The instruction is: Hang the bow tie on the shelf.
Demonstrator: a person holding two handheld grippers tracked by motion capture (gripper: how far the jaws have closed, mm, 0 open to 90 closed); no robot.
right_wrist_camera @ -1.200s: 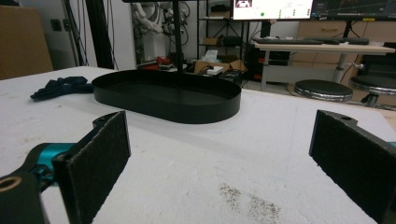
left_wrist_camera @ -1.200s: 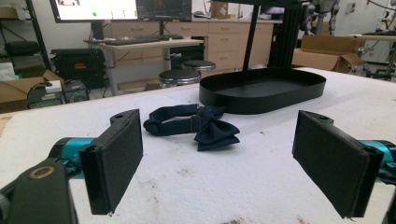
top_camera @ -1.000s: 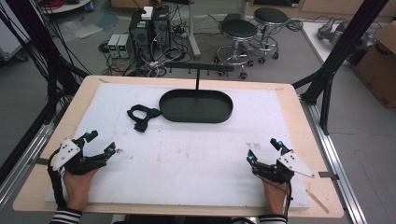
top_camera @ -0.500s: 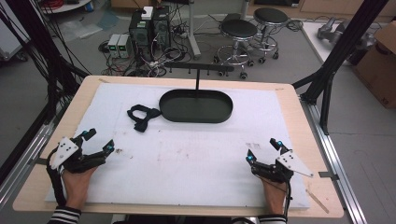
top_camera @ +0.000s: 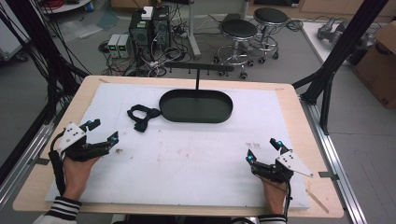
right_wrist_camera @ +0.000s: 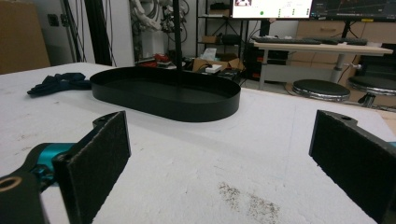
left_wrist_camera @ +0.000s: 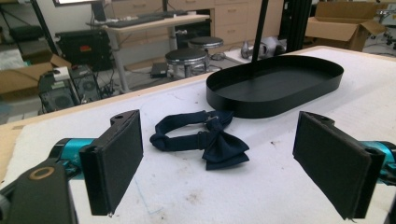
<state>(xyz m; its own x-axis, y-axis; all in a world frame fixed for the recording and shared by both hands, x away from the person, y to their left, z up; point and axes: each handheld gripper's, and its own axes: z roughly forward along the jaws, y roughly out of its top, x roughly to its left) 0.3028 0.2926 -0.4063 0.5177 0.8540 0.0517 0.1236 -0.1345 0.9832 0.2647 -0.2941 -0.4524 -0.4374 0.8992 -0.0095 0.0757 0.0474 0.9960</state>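
Observation:
A dark navy bow tie (top_camera: 141, 116) (left_wrist_camera: 201, 139) lies on the white mat just left of a black oval tray (top_camera: 196, 106) (left_wrist_camera: 275, 86) (right_wrist_camera: 163, 93). From that tray's far rim a thin black post with a crossbar (top_camera: 197, 70) stands up. My left gripper (top_camera: 103, 132) (left_wrist_camera: 224, 163) rests at the mat's left side, open, pointed at the bow tie a short way ahead with nothing between its pads. My right gripper (top_camera: 264, 150) (right_wrist_camera: 219, 163) sits open near the front right, facing the tray; the bow tie (right_wrist_camera: 58, 81) lies beyond at the far left of its view.
The white mat (top_camera: 196, 154) covers a wooden table (top_camera: 56, 116) with black frame posts at both sides. Stools (top_camera: 239, 29), computers and cables stand on the floor behind. A brown stain (top_camera: 254, 145) marks the mat near my right gripper.
My left gripper has slid a little to the right, toward the bow tie. The right gripper has stayed put.

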